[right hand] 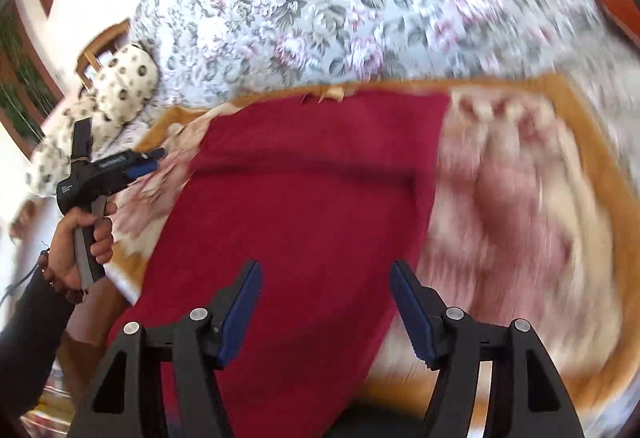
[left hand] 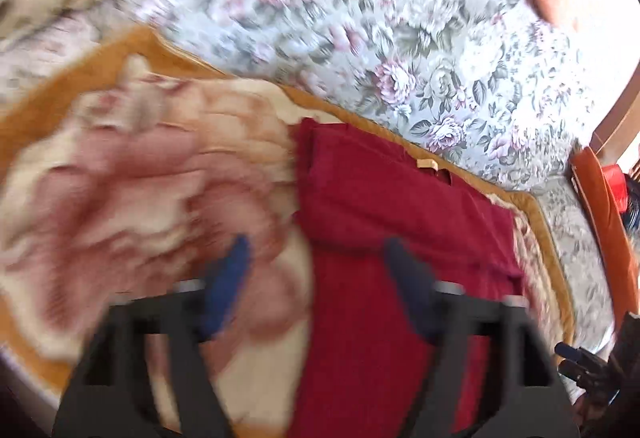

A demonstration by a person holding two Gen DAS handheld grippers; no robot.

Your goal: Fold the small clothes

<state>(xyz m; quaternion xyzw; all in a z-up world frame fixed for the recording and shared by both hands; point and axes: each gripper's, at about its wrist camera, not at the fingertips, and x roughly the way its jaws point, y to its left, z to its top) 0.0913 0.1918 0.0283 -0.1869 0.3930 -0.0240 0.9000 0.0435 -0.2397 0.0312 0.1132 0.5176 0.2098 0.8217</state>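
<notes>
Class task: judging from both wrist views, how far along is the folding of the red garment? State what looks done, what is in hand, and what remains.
Done: the red garment lies spread on the patterned blanket, with a crosswise crease suggesting one fold. In hand: nothing; the left claw and right claw are open above it, gripping no cloth. Left: probably further folds to make it compact. Motion blur hides finer detail.
</notes>
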